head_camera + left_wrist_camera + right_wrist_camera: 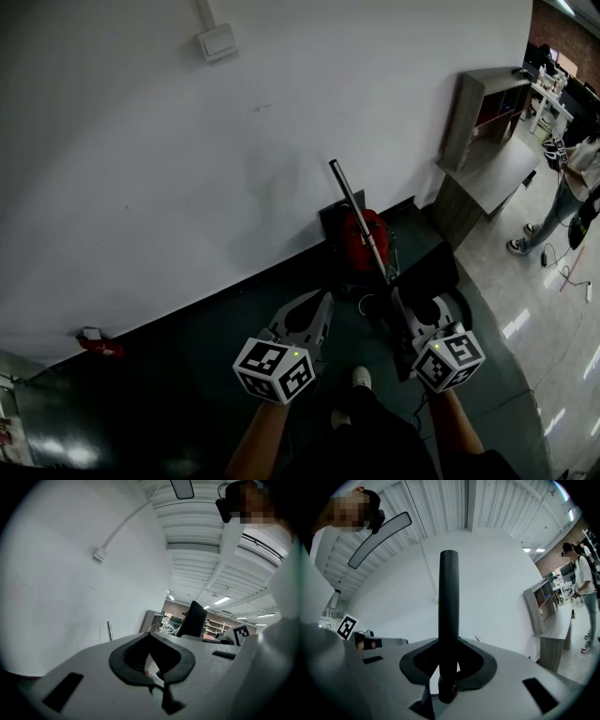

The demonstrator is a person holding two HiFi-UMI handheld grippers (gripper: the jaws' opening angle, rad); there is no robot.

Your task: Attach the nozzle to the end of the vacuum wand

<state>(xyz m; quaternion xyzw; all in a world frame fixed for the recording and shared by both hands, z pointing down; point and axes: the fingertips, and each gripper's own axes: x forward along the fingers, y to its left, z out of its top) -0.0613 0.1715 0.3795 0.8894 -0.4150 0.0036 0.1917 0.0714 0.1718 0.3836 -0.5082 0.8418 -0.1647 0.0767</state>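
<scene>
A red vacuum body (364, 239) stands on the dark floor against the white wall. Its metal wand (358, 217) slants up and away from it, bare end uppermost. That end also shows in the left gripper view as the wand tip (109, 631), and in the right gripper view as the wand tip (478, 639). My right gripper (422, 305) is shut on the black nozzle (448, 616), which stands upright out of the jaws (447, 667). In the head view the nozzle (427, 272) sits just right of the wand, apart from it. My left gripper (314, 309) is shut and holds nothing (151, 660).
A grey shelf unit (483, 122) stands against the wall at the right, and a person (572, 187) stands beyond it. A white box (217, 42) is fixed high on the wall. A small red object (98, 345) lies at the wall's foot, left. My shoe (361, 377) is below the grippers.
</scene>
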